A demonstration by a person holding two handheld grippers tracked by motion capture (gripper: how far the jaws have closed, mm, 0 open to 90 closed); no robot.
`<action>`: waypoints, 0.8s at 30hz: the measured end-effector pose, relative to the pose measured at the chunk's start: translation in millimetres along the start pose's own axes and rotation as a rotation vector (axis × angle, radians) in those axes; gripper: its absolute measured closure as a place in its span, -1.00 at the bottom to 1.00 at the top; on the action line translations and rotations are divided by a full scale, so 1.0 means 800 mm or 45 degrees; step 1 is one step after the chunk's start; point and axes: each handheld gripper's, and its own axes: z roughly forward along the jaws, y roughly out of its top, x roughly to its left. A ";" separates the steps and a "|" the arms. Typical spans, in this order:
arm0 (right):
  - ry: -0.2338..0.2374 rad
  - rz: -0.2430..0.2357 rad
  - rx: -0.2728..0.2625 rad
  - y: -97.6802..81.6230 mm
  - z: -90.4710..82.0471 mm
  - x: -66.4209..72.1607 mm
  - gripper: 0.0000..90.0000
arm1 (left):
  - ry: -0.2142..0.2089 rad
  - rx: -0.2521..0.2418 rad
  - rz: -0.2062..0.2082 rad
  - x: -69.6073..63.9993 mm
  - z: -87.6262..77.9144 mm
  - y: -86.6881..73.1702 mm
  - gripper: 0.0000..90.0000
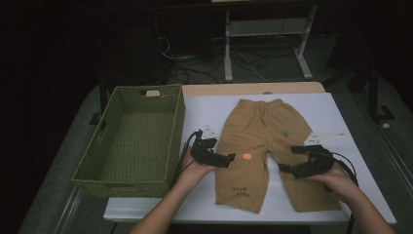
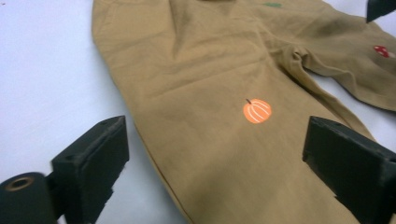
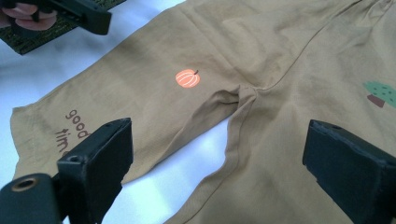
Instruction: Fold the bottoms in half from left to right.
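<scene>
Trousers [image 1: 263, 146] of tan cloth lie flat on the white counter [image 1: 331, 109], waistband away from the person and both legs pointing toward the near edge. A green woven basket [image 1: 129, 141] stands just beside the trousers on their left, apart from the cloth. An orange pumpkin print [image 1: 246, 156] sits on the trousers' left leg, brown lettering [image 1: 239, 191] lies near that leg's hem, and a small green tree print [image 1: 286, 132] sits on the right leg.

The left tool [image 1: 229, 158] hangs at the outer edge of the trousers' left leg, level with the pumpkin; in the left gripper view its jaws stand wide apart, one over bare counter and one over the cloth, with nothing clamped between them. The right tool [image 1: 287, 158] hovers over the trousers' right leg, close to the crotch seam; in the right gripper view its jaws also stand wide apart above the fabric, gripping nothing.
</scene>
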 end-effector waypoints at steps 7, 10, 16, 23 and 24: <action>-0.003 0.000 0.001 0.000 0.000 0.001 -0.80 | 0.048 0.005 -0.015 0.008 0.011 0.006 -0.67; -0.001 0.003 0.006 0.000 0.001 0.000 -0.79 | 0.051 0.011 -0.029 0.012 0.017 0.008 -0.57; -0.002 0.002 0.008 0.000 0.000 -0.001 -0.79 | 0.061 0.019 -0.055 0.022 0.027 0.008 -0.49; -0.001 0.010 0.000 0.000 -0.002 -0.002 -0.79 | 0.067 0.009 -0.102 0.034 0.039 0.013 -0.34; -0.001 0.010 0.000 0.000 -0.002 -0.002 -0.79 | 0.068 0.014 -0.108 0.035 0.041 0.013 -0.34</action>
